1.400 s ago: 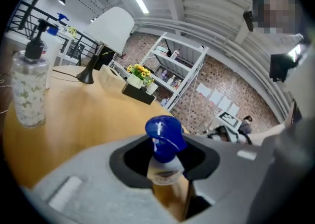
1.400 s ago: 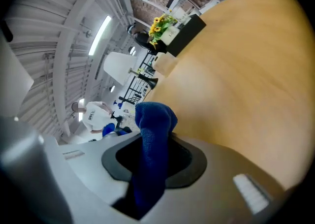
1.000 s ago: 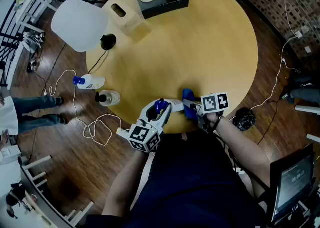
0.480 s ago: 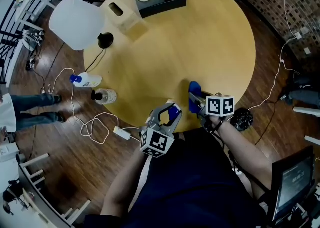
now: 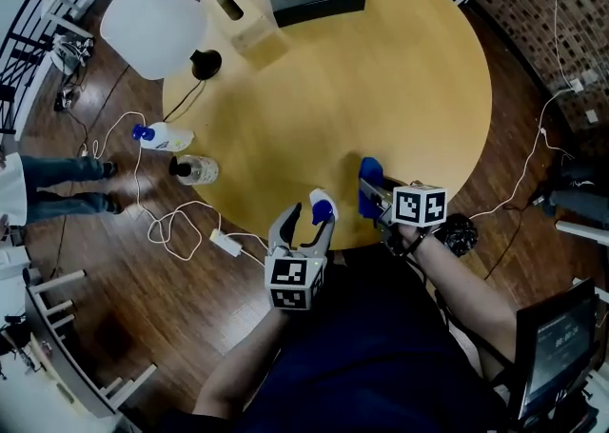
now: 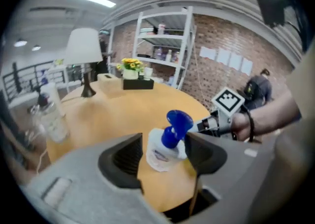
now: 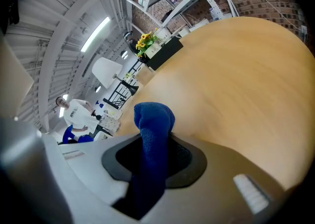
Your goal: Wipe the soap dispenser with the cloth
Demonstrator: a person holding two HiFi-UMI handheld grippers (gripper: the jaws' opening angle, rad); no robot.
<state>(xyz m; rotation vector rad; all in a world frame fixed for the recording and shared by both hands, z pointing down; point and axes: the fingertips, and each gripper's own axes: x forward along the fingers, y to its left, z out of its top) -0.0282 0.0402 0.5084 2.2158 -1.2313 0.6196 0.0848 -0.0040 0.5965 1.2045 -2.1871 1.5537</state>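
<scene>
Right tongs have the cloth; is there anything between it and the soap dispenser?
Nothing loose on the table lies between the cloth and the soap dispenser. However, the left tongs straddle the dispenser, jaws opening, and one jaw flanks its side facing the cloth, leaving mainly the pump top exposed.

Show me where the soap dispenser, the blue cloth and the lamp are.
soap dispenser (image 6: 170, 137), left gripper view, on the neck of its blue pump.
blue cloth (image 7: 153, 118), right gripper view, on its bunched upper end.
lamp (image 5: 152, 29), head view, on the white shade.
</scene>
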